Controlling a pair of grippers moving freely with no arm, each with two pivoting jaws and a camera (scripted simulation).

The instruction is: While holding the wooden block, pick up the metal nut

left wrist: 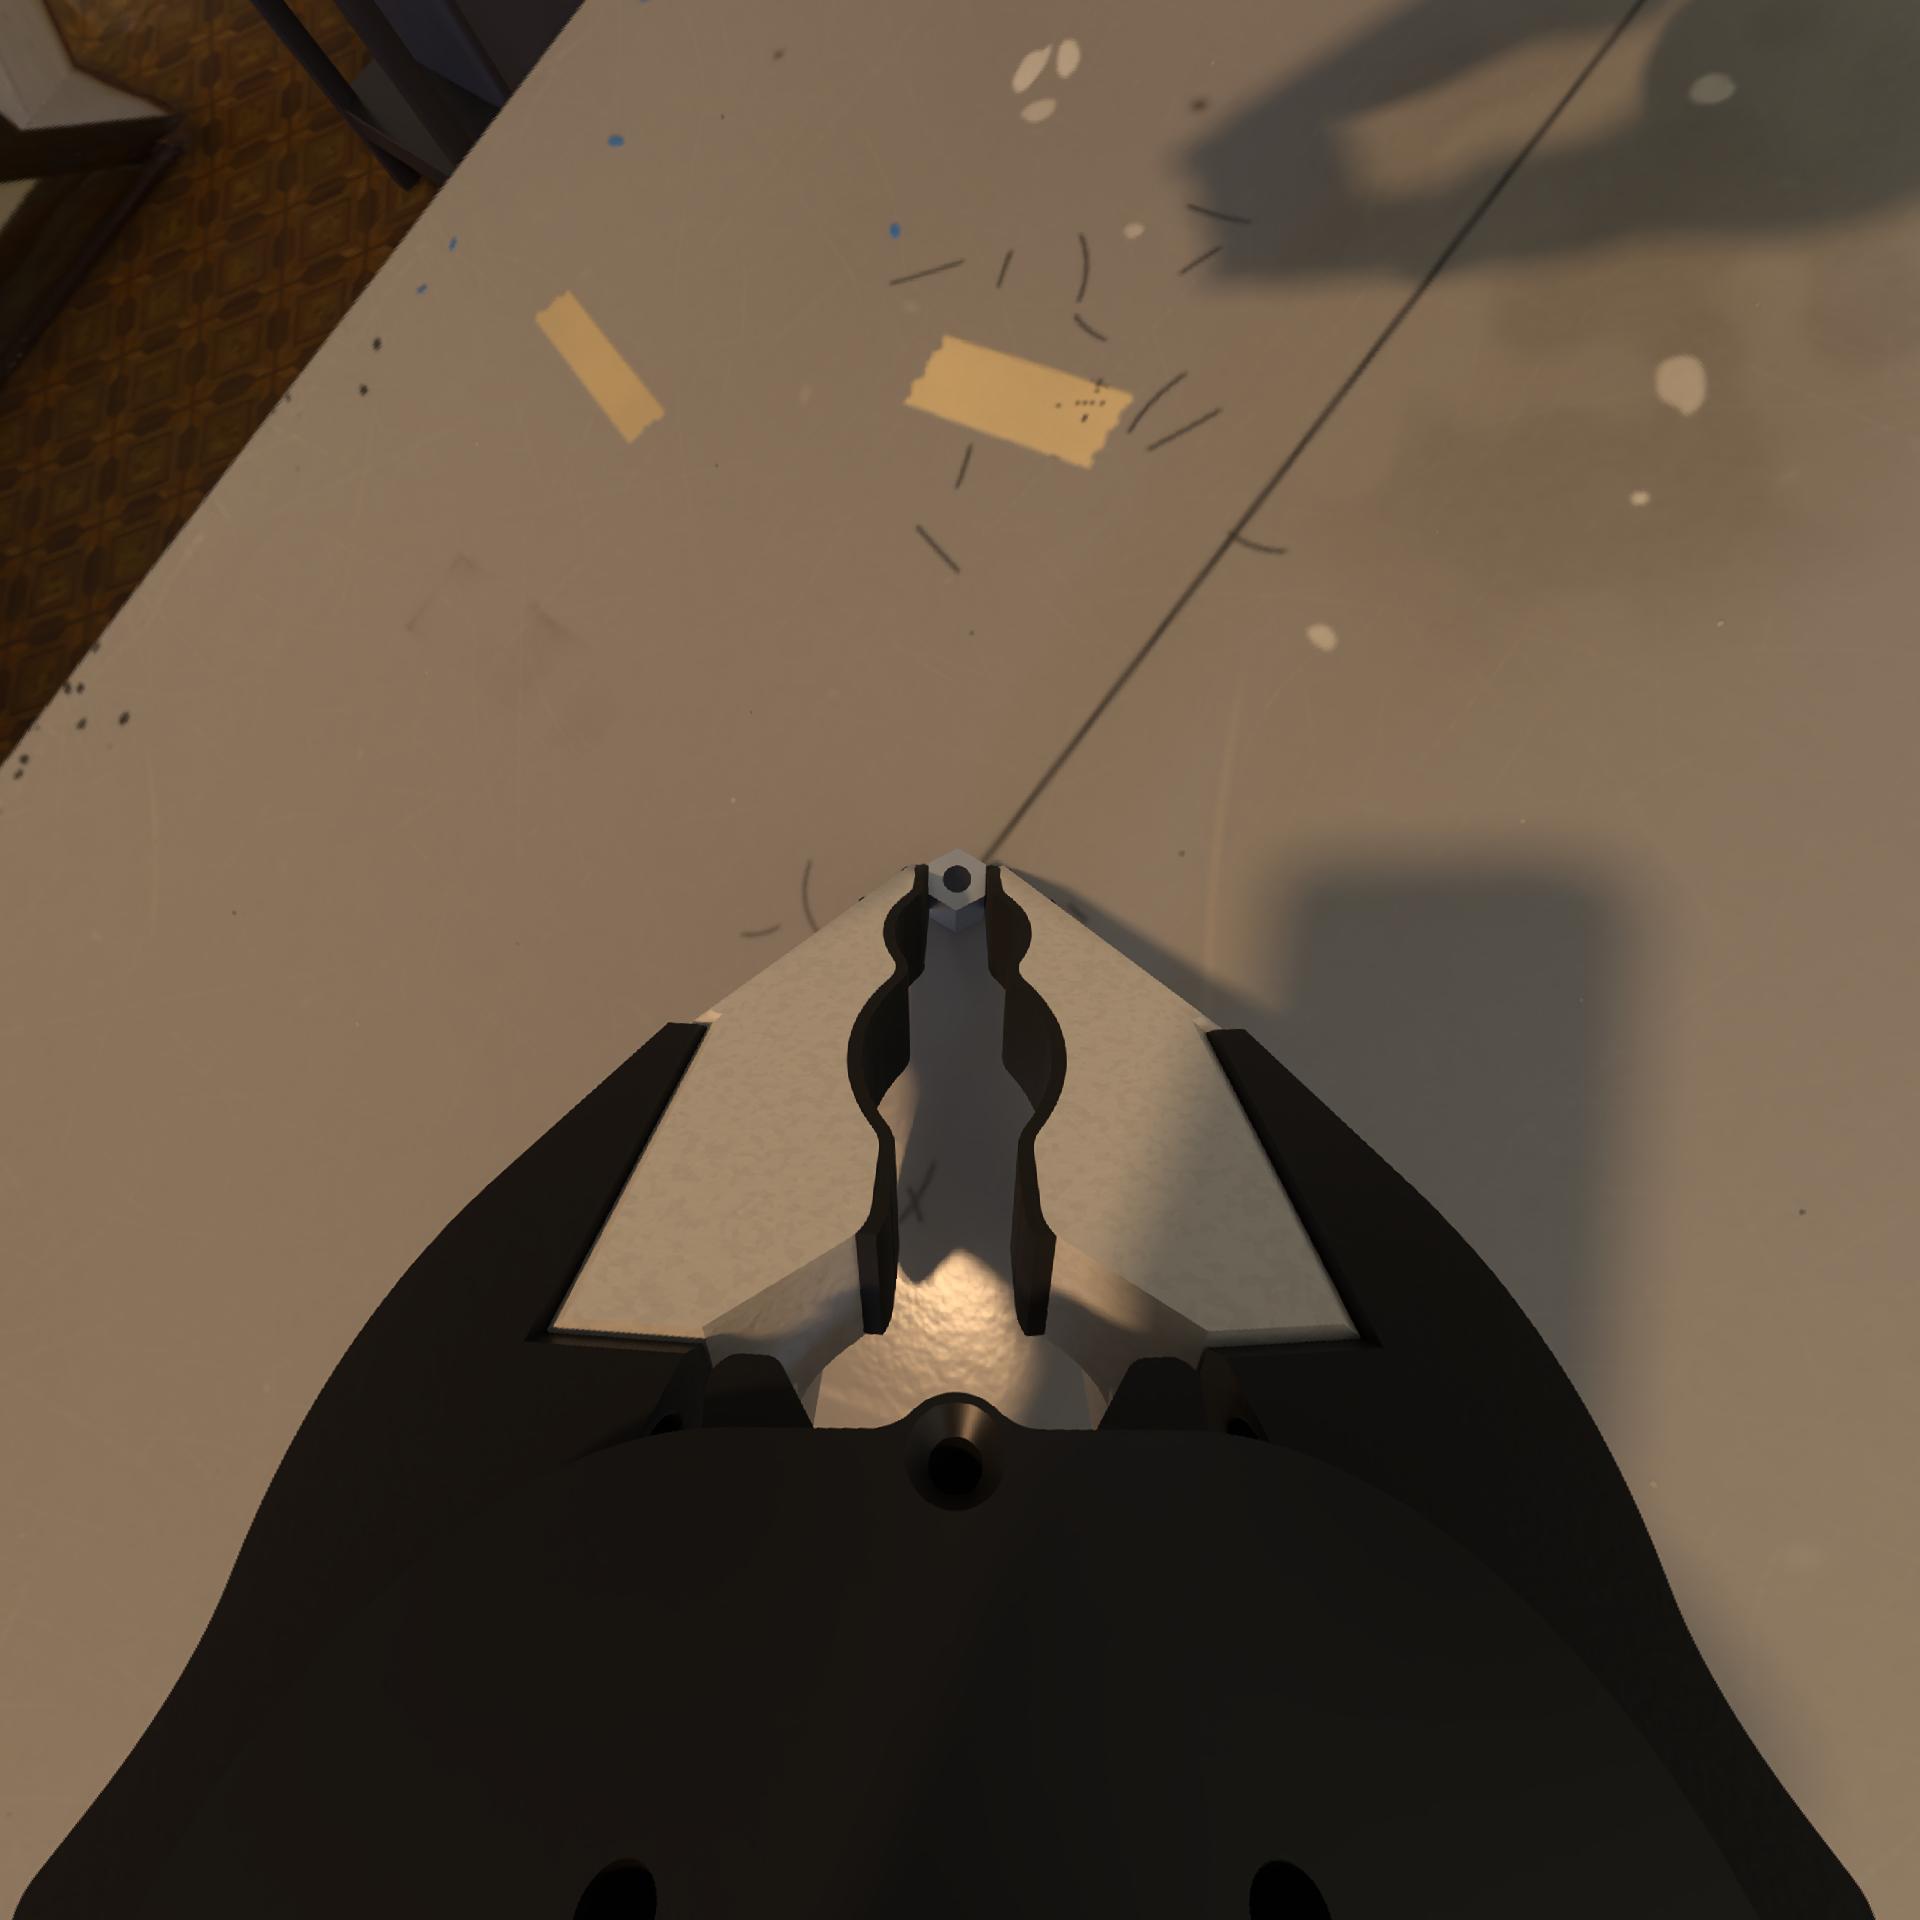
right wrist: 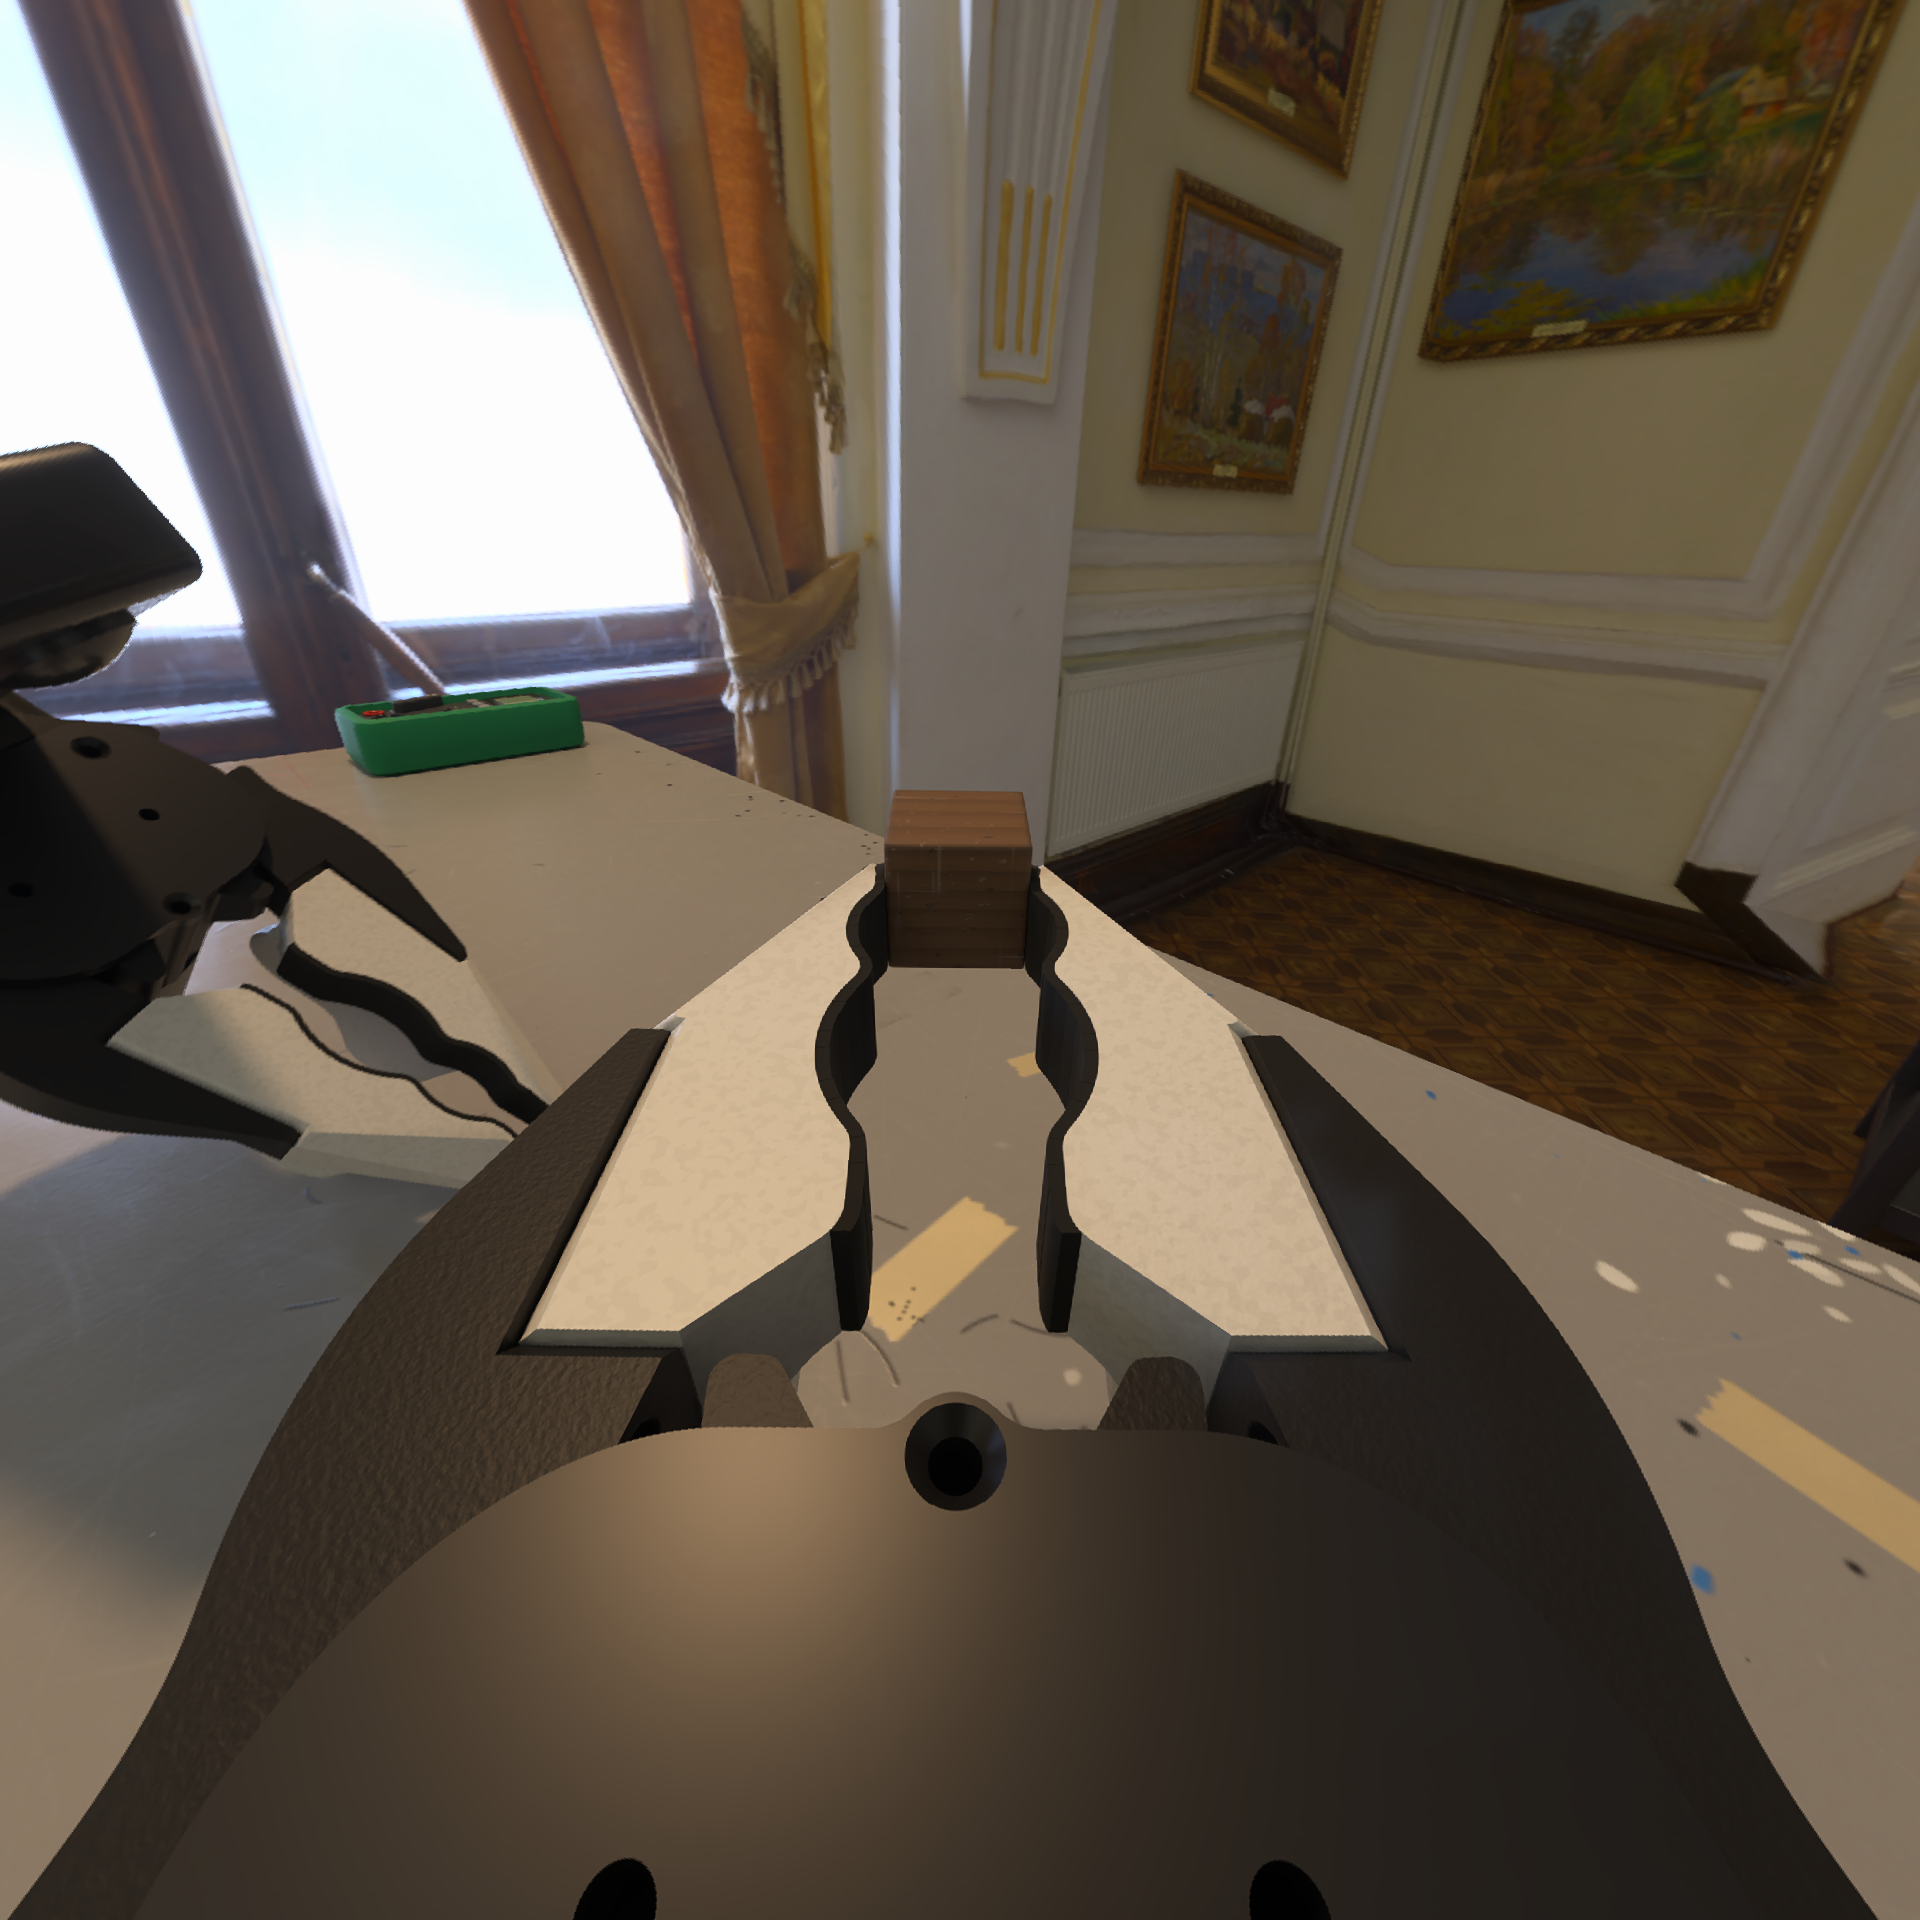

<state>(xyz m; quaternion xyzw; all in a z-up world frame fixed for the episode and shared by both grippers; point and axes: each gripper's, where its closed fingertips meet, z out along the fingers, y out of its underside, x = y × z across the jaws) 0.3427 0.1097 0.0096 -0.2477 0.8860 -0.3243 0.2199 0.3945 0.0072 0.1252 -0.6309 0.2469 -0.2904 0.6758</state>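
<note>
Metal nut point(left wrist: 956, 891), a small silver hexagon, sits pinched at the very tips of the left gripper point(left wrist: 956, 883), whose jaws have narrowed to little more than the nut's width; it lies at 12 o'clock from the gripper body, above a grey worktable point(left wrist: 416, 831) marked with strips of tan tape point(left wrist: 1018, 403) at 12 o'clock and dark scratches. Whether the nut rests on the table or has cleared it cannot be told from the left wrist view, though the gripper's shadow at 3 o'clock lies apart from the fingers, hinting at some height.

Across the bench, the right gripper point(right wrist: 956, 904) clamps the wooden block point(right wrist: 956, 883) between its fingertips, jaws set about a block's width apart, with the cube raised against a background of wall and parquet floor. The left gripper shows again at 9 o'clock in the right wrist view, angled down toward the table; a green tray point(right wrist: 459, 729) stands at 11 o'clock near the window.

By these signs, the block hold is secure and the nut is gripped; what appears left is lifting it clear and keeping both grasps firm.
</note>
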